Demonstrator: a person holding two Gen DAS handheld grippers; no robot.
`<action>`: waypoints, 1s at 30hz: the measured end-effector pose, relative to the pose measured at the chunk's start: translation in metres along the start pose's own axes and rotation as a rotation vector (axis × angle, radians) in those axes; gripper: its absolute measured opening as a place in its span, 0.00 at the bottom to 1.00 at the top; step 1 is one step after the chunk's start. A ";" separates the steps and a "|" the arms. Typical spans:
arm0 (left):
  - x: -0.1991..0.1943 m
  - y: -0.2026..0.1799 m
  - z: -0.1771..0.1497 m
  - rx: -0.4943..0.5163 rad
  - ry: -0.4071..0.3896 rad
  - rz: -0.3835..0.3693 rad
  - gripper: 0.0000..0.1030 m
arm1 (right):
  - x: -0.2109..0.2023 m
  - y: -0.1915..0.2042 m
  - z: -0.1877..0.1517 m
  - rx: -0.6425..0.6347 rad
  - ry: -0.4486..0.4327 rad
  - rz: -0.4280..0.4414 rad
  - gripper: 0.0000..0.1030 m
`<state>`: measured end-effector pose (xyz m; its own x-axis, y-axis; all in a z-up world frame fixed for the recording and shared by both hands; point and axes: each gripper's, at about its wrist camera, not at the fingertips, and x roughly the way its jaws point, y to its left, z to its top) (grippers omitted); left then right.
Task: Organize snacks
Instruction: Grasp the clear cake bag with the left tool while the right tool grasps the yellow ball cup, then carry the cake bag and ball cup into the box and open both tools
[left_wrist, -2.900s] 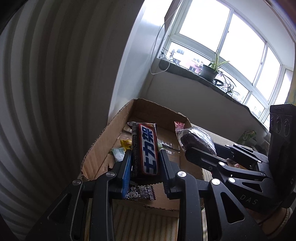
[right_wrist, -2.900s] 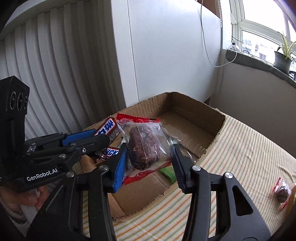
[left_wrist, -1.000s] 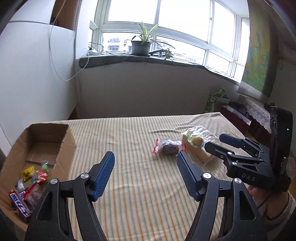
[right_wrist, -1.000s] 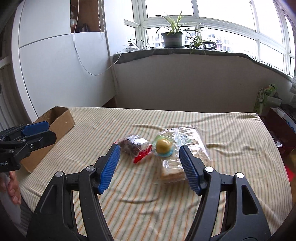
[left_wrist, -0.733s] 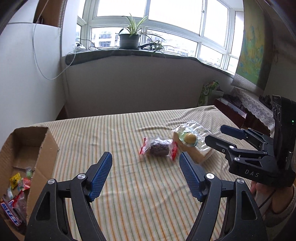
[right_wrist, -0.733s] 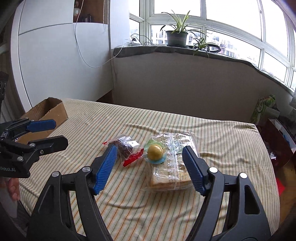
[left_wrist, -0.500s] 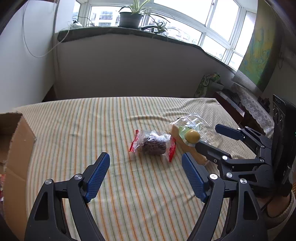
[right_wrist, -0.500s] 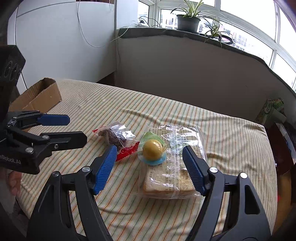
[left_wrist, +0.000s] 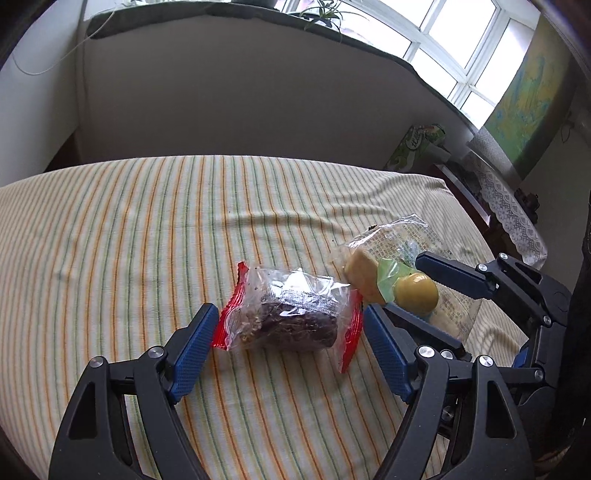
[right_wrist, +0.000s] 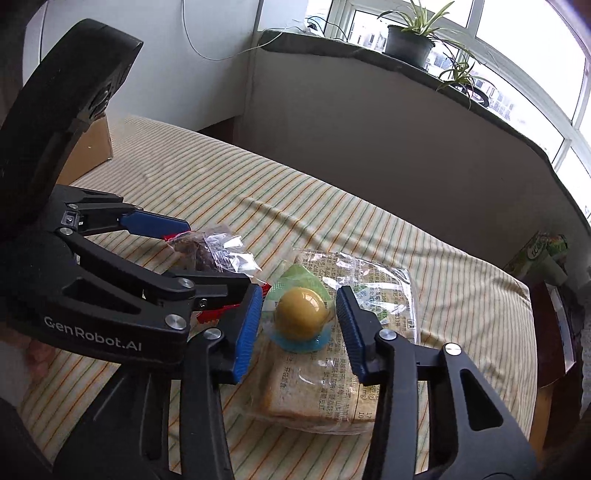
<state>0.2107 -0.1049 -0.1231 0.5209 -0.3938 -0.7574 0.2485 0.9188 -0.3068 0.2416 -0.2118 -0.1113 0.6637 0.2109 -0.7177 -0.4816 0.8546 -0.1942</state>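
A clear plastic packet with red crimped ends and a dark brown cake inside (left_wrist: 291, 319) lies flat on the striped cloth of the desk (left_wrist: 147, 229), and the left tool (left_wrist: 288, 341) sits low around it, its blue-padded jaws standing wide on either side of the packet's red ends, close to them but not pressing. Just beside the packet, toward the window, lies a clear bag of sliced bread (right_wrist: 343, 373), and on top of that bag rests a small round yellow jelly cup with a green lid and a blue base (right_wrist: 301, 317). The right tool (right_wrist: 295, 328) straddles that cup: its jaws are closing, the cup between the blue pads, with a thin gap visible on each side, so nothing is gripped yet. The two tools nearly touch, the right one's near finger lying just behind the left one's right jaw. A brown cardboard box (right_wrist: 98, 142) stands at the far left end of the desk, well apart from the snacks. A potted spider plant (right_wrist: 410, 40) stands on the dark windowsill beyond.
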 end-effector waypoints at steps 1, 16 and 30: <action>0.001 -0.001 0.001 0.006 0.000 0.003 0.78 | 0.000 0.000 0.000 -0.005 0.002 -0.004 0.40; -0.002 -0.002 0.001 0.065 -0.033 0.009 0.50 | -0.018 -0.010 -0.015 0.071 -0.040 0.002 0.36; -0.066 -0.009 -0.029 0.079 -0.209 -0.006 0.50 | -0.059 -0.017 -0.037 0.337 -0.165 0.049 0.36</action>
<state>0.1504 -0.0862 -0.0868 0.6751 -0.4041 -0.6172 0.3109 0.9146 -0.2587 0.1893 -0.2568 -0.0905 0.7411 0.3057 -0.5978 -0.3178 0.9440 0.0887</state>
